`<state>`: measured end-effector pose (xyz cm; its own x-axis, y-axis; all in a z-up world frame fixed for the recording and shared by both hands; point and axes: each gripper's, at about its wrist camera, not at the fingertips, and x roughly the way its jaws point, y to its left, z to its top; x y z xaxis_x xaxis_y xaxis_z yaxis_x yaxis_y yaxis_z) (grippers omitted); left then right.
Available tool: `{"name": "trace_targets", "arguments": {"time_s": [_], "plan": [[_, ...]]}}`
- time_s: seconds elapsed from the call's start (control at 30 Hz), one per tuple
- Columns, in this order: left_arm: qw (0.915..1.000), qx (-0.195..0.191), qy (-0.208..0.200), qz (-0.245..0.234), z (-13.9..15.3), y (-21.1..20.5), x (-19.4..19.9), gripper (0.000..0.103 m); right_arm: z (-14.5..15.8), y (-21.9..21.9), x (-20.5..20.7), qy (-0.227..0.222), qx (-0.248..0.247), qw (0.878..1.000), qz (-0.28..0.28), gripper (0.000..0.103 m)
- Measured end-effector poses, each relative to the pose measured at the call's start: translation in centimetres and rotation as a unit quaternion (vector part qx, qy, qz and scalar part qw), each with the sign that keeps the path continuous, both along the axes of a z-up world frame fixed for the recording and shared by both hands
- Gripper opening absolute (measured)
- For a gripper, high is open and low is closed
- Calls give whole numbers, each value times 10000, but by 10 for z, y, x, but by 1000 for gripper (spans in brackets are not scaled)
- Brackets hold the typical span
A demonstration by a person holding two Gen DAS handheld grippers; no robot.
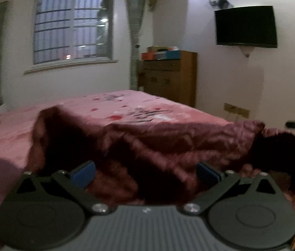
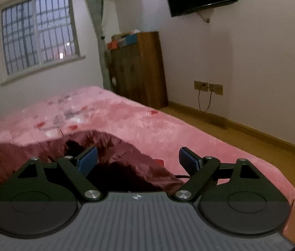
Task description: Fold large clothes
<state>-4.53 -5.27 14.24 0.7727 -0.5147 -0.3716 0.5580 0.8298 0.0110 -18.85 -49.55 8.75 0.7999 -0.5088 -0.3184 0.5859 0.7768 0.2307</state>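
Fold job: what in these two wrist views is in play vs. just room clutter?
In play:
- dark red garment, rumpled on the pink bed cover
- left gripper, open
- right gripper, open

Clutter:
- wall TV
- wooden cabinet with boxes on top
- window
- wall sockets

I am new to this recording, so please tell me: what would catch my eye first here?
A crumpled dark maroon fluffy garment lies on the near edge of the pink patterned bed cover. Both blue-padded tools, left and right, stand wide open over it, gripping nothing. A black flat television hangs on the white wall.
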Motion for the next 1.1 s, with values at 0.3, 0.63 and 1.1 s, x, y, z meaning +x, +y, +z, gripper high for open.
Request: {"name": "trace_targets", "arguments": {"time_s": [0.3, 0.63, 1.1], "plan": [[9978, -324, 490, 312, -58, 53, -4, 102, -28, 50, -13, 155, 380, 9796, 1970, 103], [9952, -249, 890, 317, -99, 65, 24, 102, -85, 49, 29, 852, 914, 9617, 2441, 103], [9929, -661, 985, 23, -110, 25, 53, 94, -85, 72, 55, 1043, 776, 9398, 3160, 86]]}}
